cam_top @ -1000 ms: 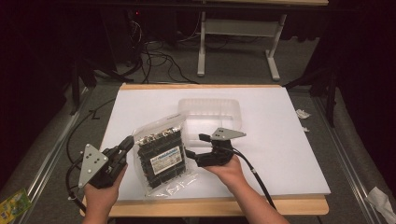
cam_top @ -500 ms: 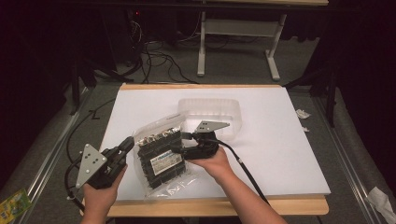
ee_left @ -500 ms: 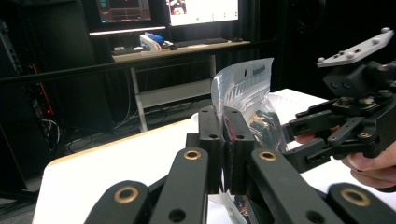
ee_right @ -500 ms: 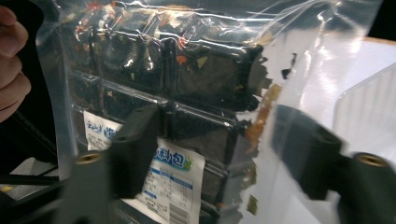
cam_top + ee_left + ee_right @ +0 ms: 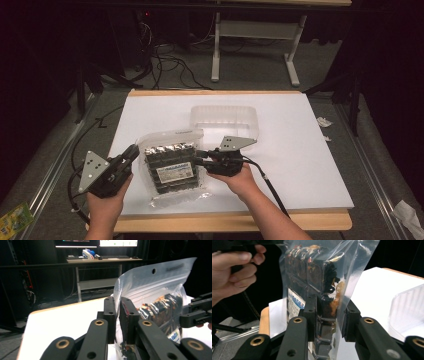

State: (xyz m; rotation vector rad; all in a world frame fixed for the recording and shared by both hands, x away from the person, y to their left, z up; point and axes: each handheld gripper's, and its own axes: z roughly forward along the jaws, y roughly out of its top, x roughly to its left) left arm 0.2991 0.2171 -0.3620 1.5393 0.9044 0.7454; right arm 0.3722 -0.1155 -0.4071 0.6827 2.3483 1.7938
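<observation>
The right gripper has been brought in from the right, and its jaws have just been closing on the right edge of the bag; the bag's bulk sits between them. The left gripper pinches the bag's left edge, its jaws nearly together though just easing. With both sides gripped, the bag can probably be lifted or pulled open. It lies near the worktop's front edge, left of centre, a clear pouch of dark packets with a white label (a clear tray sits behind).
</observation>
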